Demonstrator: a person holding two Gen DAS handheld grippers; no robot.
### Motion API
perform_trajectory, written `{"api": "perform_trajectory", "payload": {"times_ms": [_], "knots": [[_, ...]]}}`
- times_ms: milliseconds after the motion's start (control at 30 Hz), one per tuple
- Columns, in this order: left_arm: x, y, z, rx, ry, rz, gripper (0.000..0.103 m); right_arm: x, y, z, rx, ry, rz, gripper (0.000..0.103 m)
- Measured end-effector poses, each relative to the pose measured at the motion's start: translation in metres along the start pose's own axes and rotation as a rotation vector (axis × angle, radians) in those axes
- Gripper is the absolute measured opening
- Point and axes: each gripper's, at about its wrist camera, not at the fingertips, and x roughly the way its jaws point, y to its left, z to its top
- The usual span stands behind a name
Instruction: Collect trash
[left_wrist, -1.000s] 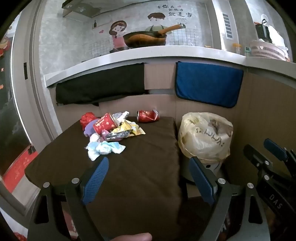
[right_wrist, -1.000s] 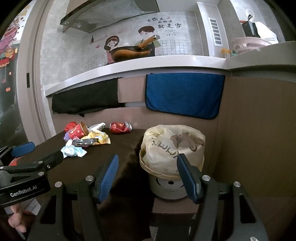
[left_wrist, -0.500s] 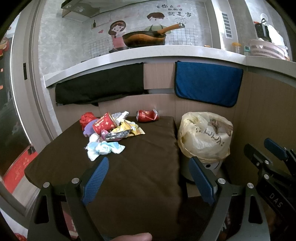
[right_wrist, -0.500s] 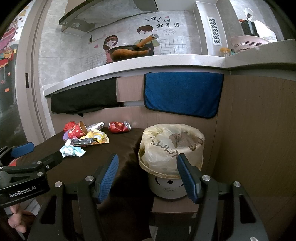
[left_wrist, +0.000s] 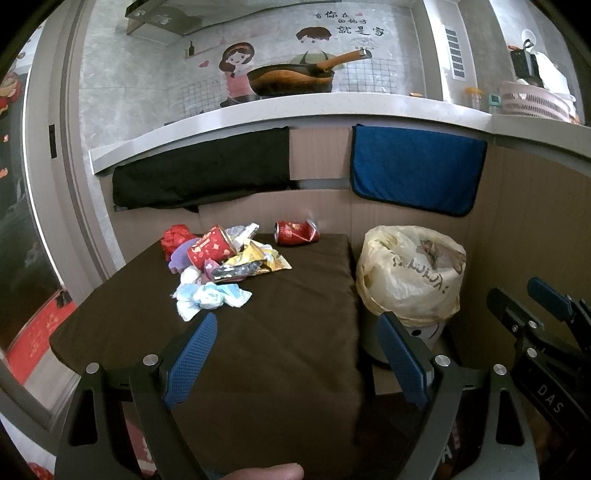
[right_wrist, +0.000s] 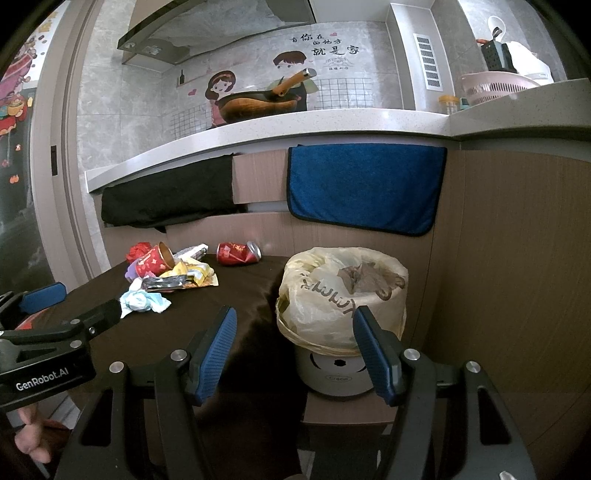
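A heap of trash lies at the far left of a dark brown table (left_wrist: 288, 332): a red paper cup (left_wrist: 210, 252) on its side, yellow wrappers (left_wrist: 258, 260), crumpled white-blue tissue (left_wrist: 210, 297) and a red wad (left_wrist: 173, 236). A crushed red can (left_wrist: 296, 232) lies apart at the back edge. A white bin lined with a yellowish bag (left_wrist: 410, 273) stands right of the table. My left gripper (left_wrist: 295, 325) is open over the table's near part, empty. My right gripper (right_wrist: 293, 321) is open in front of the bin (right_wrist: 343, 295), empty.
A black cloth (left_wrist: 199, 177) and a blue towel (left_wrist: 417, 170) hang from the counter edge behind the table. Wood panels wall in the corner at the right. A wok (left_wrist: 291, 79) and a pink basket (left_wrist: 532, 101) sit on the counter above.
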Motion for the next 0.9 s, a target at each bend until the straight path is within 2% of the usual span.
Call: {"api": "perform_trajectory", "payload": {"times_ms": [633,800,900], "knots": [[0.0,0.001,-0.001,0.009,-0.007,0.004,0.088,0.002,0.0,0.001,0.003,0.004,0.0,0.063],[0.015,0.022,0.003,-0.075,0.034,-0.033,0.088,0.012,0.0,0.005,0.006,0.011,0.004,0.063],[0.029,0.041,0.009,-0.073,0.029,0.005,0.088,0.026,0.006,0.013,-0.023,0.006,0.005,0.063]]}}
